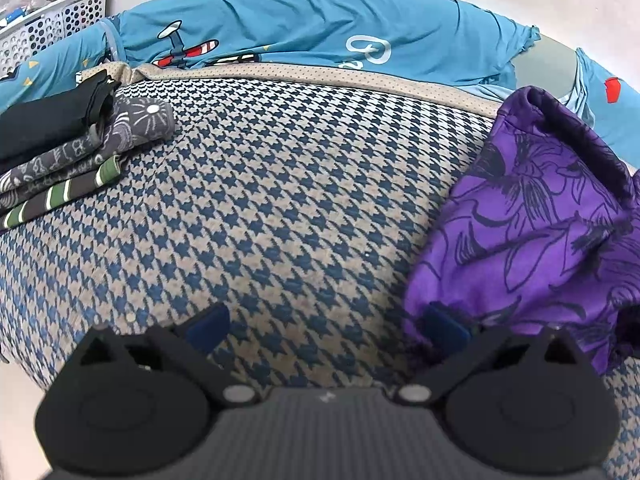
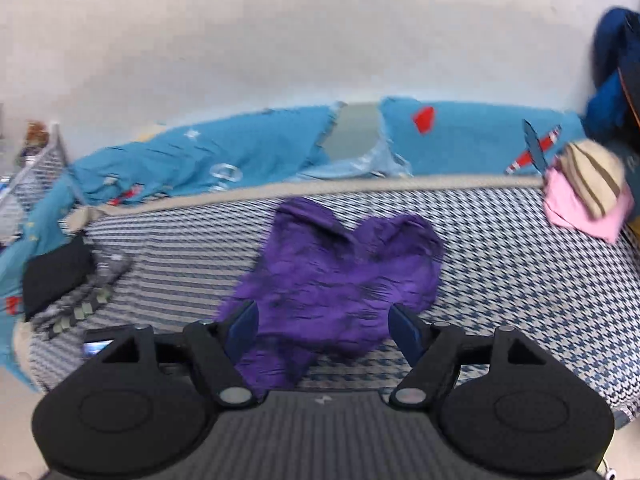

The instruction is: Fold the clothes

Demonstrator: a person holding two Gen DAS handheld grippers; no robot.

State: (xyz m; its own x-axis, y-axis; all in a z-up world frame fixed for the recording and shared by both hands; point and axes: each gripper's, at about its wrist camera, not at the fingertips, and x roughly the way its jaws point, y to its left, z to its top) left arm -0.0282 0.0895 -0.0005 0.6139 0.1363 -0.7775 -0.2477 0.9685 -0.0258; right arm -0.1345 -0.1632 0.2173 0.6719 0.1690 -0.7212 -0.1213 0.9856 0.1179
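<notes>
A crumpled purple garment (image 1: 532, 216) with a dark flower print lies on the houndstooth bedcover (image 1: 280, 184). My left gripper (image 1: 326, 330) is open, low over the cover, with its right finger (image 1: 444, 328) against the garment's near left edge. In the right wrist view the same purple garment (image 2: 340, 280) lies bunched ahead. My right gripper (image 2: 324, 326) is open just above its near part, fingers (image 2: 244, 326) spread to either side of the cloth. Nothing is gripped.
A stack of folded clothes (image 1: 68, 152), black on top of grey and green-striped pieces, sits at the left. Blue printed bedding (image 1: 320, 28) runs along the wall. A white basket (image 1: 52, 20) stands far left. A pink and striped clothes pile (image 2: 588, 192) is at the far right.
</notes>
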